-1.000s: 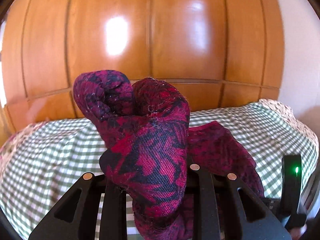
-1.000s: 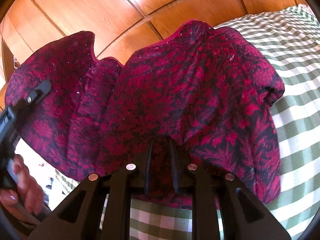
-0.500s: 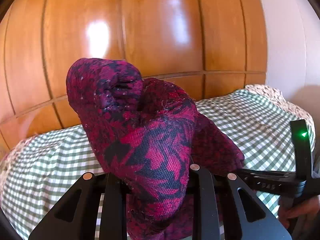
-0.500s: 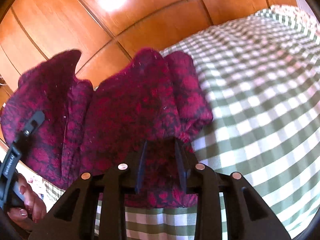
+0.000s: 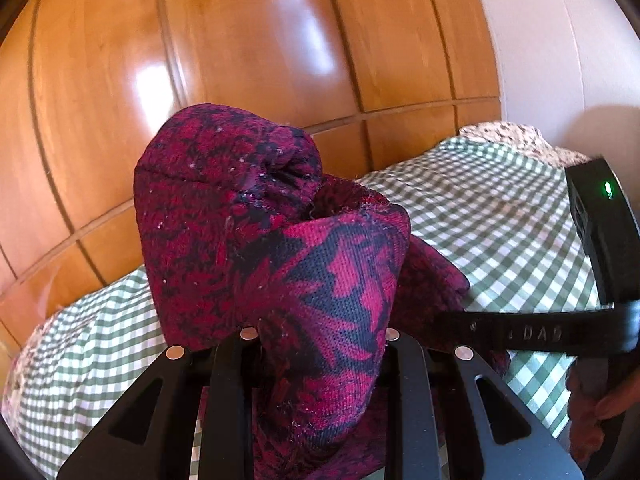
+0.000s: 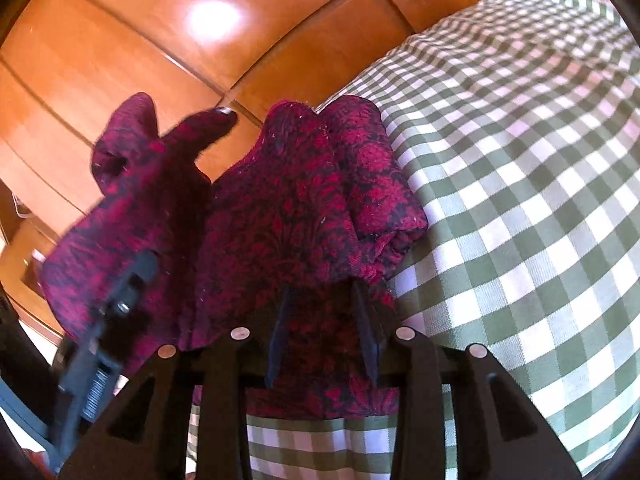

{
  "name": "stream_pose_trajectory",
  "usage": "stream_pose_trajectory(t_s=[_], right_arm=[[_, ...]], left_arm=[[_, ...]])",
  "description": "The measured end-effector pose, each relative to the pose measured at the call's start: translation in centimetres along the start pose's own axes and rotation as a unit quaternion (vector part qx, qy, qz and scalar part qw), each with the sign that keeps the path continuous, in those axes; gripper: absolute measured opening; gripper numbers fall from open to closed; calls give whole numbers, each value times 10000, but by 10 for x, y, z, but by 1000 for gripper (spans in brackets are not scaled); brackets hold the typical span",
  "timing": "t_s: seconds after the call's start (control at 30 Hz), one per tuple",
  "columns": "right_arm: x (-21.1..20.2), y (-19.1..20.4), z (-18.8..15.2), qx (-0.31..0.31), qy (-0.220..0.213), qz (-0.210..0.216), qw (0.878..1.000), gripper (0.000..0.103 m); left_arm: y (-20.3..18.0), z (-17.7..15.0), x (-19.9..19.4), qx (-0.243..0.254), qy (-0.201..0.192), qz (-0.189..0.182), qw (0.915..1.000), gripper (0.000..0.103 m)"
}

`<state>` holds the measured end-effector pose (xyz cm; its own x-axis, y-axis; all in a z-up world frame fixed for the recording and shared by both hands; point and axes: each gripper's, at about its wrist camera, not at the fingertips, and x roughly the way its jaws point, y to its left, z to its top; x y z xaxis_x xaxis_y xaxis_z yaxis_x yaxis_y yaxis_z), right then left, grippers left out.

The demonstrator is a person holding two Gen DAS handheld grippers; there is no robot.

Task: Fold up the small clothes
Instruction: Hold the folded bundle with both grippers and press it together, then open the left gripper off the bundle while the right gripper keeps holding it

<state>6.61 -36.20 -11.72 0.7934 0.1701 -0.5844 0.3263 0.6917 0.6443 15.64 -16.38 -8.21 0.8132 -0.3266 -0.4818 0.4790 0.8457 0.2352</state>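
Observation:
A small crimson and dark-blue patterned garment [image 5: 288,264] is held up between both grippers over a green checked cloth. My left gripper [image 5: 320,340] is shut on a bunched edge of it; the cloth bulges over the fingers and hides the tips. My right gripper [image 6: 324,316] is shut on another edge of the garment [image 6: 288,208], whose far part rests folded on the cloth. The right gripper's body shows at the right of the left wrist view [image 5: 560,332]. The left gripper shows blurred at the lower left of the right wrist view [image 6: 108,328].
The green and white checked cloth [image 6: 520,184] covers the surface and stretches to the right. A glossy wooden panelled wall [image 5: 240,60] stands close behind. A pale wall [image 5: 560,40] is at the right. A floral cloth edge [image 5: 516,136] lies at the far corner.
The garment has been lowered and gathered narrower, its far part now lying folded on the checked cloth. The two grippers have come closer together, the right one nearing the left.

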Motion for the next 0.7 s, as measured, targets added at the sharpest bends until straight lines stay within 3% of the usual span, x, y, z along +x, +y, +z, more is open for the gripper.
stream_pose_trajectory(t_s=[0.13,0.17,0.2,0.37,0.47,0.57,0.7], right_arm=[[-17,0,8,145,-135,149,9997,39],[-25,0,11,170,-286,45,9994,49],[-31,-1,15,188,-400,-46,9990,52],[-62,5,25,144,-740,37,9971,53],[-69,17,35,-96,-789,123,9968,56],[-73,36,42,-317,-736,298,9963,66],[-59,57,59,-624,-539,453,9956,66]], left_arm=[[-9,-8,1,306,-25,94,9995,22],[-13,-11,2,444,-20,160,9989,22],[-17,-14,4,579,-20,220,9981,22],[-42,-29,9,1134,-39,298,9931,22],[-55,-39,10,1432,-84,292,9892,22],[-63,-47,11,1614,-97,351,9862,22],[-66,-52,11,1760,-144,423,9834,22]])
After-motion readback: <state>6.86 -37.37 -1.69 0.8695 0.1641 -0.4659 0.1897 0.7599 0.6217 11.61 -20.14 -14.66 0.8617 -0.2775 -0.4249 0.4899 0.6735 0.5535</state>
